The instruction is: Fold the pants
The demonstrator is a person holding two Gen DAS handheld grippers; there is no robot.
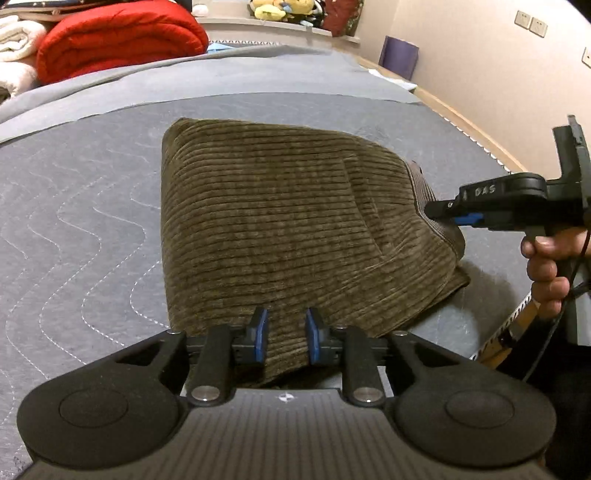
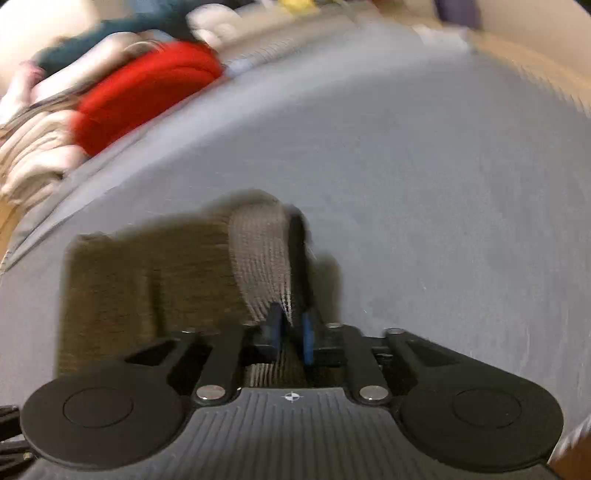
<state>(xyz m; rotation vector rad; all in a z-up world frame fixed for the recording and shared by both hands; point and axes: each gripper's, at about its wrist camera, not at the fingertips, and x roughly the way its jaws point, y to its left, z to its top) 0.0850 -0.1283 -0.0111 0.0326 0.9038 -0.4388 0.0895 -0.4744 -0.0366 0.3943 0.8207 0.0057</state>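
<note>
Brown corduroy pants (image 1: 280,229) lie folded in a bundle on the grey quilted bed cover (image 1: 81,229). My left gripper (image 1: 284,332) is shut on the near edge of the pants, with cloth bunched between its blue pads. My right gripper (image 1: 439,214) comes in from the right, held by a hand, and is shut on the right end of the pants. In the blurred right wrist view the right gripper (image 2: 291,328) pinches a lifted strip of the pants (image 2: 258,251), with the rest of the bundle to its left.
A red quilt (image 1: 118,40) and cream blankets (image 1: 14,44) are piled at the far left of the bed. Plush toys (image 1: 284,11) sit on a far ledge. A wooden bed edge (image 1: 469,122) and a wall run along the right.
</note>
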